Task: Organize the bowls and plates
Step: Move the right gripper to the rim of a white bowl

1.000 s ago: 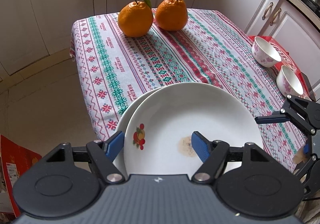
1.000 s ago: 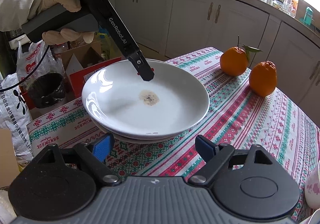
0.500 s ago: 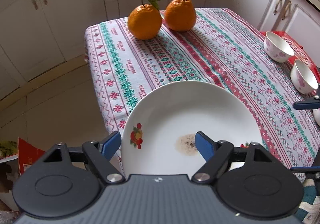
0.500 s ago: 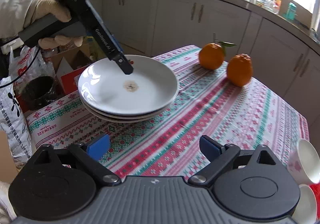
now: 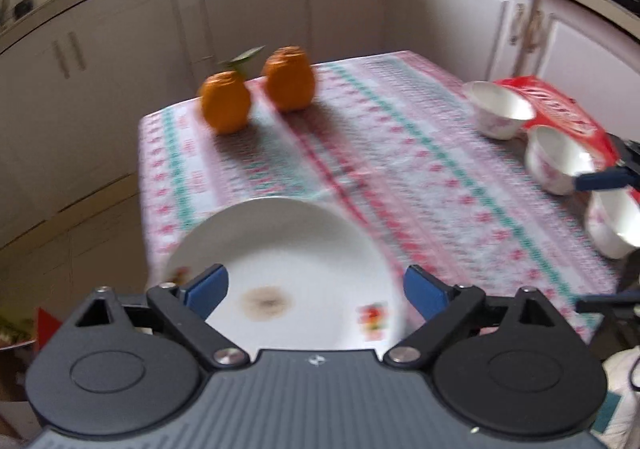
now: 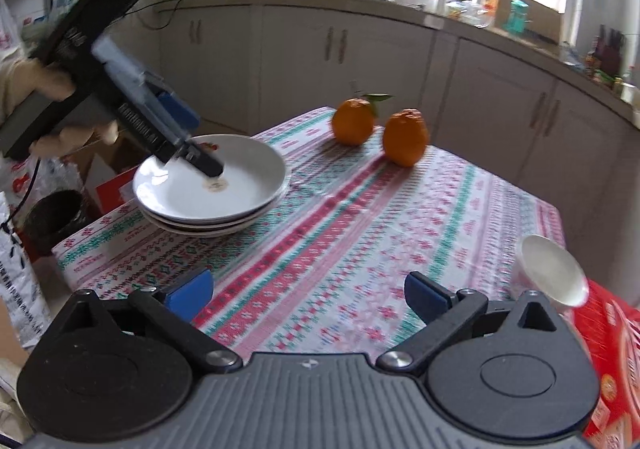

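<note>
A stack of three white plates sits at the near-left corner of the patterned tablecloth; the top plate has a brown stain. My left gripper is open and hovers just above the top plate, also seen in the right wrist view. Three small white floral bowls stand along the right edge. My right gripper is open and empty above the cloth, with one bowl at its right.
Two oranges sit at the table's far end. A red packet lies under the bowls at the right. Kitchen cabinets surround the table; boxes and bags stand on the floor at the left.
Both grippers have pulled back and up from the plate stack. The right gripper has moved right, toward the bowls. Both stay open.
</note>
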`<state>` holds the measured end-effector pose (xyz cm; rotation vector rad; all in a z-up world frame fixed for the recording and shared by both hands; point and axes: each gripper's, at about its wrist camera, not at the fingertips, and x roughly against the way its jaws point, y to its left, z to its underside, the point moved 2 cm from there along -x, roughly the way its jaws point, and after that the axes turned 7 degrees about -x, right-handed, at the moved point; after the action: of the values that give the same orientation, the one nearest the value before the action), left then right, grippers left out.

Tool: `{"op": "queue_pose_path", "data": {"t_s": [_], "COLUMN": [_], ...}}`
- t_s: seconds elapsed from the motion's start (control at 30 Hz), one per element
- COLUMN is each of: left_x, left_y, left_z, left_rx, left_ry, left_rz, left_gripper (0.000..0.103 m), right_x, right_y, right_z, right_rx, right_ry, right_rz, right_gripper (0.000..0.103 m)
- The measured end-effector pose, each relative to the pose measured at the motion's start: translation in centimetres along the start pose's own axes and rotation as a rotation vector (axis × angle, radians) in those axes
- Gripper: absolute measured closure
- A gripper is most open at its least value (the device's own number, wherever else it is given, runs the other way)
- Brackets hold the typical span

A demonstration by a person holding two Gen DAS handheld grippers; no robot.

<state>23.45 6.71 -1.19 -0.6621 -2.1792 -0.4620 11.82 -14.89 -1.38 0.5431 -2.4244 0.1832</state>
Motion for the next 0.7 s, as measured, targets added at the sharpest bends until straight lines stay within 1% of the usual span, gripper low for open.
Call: {"op": "queue_pose_path", "data": {"t_s": [0.07,0.13,0.2,0.27,0.33,0.4,0.5,0.7], "left_x": [-0.2,-0.7,-1.2,-1.4,-1.8,-2.1,-3.1,-4.5], "left_y": [-2.0,-4.0,-5.9,-8.0,-10.0,-12.1,-15.5,-22.3], "left_z": [-0.3,-0.6,-0.7,-0.8,-0.9,-0.9,-0.5,0.3], "left_rx": [0.003,0.006,0.001,-0.029,-0.057,-0.082,-0.13,-0.284], "left_ry": [-0.011,-0.025,-0.038,-0.076,-0.107,-0.134,-0.138,-0.182], "left_rz": [0.022,0.072,0.079,0.071,0.084,0.129,0.208,0.28], "left_gripper": [0.001,0.001,0.001,0.001,0.001,0.001,0.001,0.001], "right_x": [0.9,1.9,2.8,3.8,4.8,5.7,6.7,7.6], "right_y": [-0.9,-1.9,-2.9,-4.2,-5.6,-7.0,-8.9,-11.7], "right_z": [0.4,1.0,1.6,2.4,3.4,4.5,6.1,8.8], "right_rx": [-0.017,-0.041,-0.064,-0.092,-0.122,-0.152,-0.202,-0.307], "right_ry": [-0.014,-0.027,-0.034,-0.036,-0.034,-0.027,-0.013,0.017], "right_rz": [0.027,0.054,0.082,0.112,0.145,0.18,0.221,0.259], "right_gripper": [0.0,0.0,0.0,0.0,0.0,0.0,0.0,0.0]}}
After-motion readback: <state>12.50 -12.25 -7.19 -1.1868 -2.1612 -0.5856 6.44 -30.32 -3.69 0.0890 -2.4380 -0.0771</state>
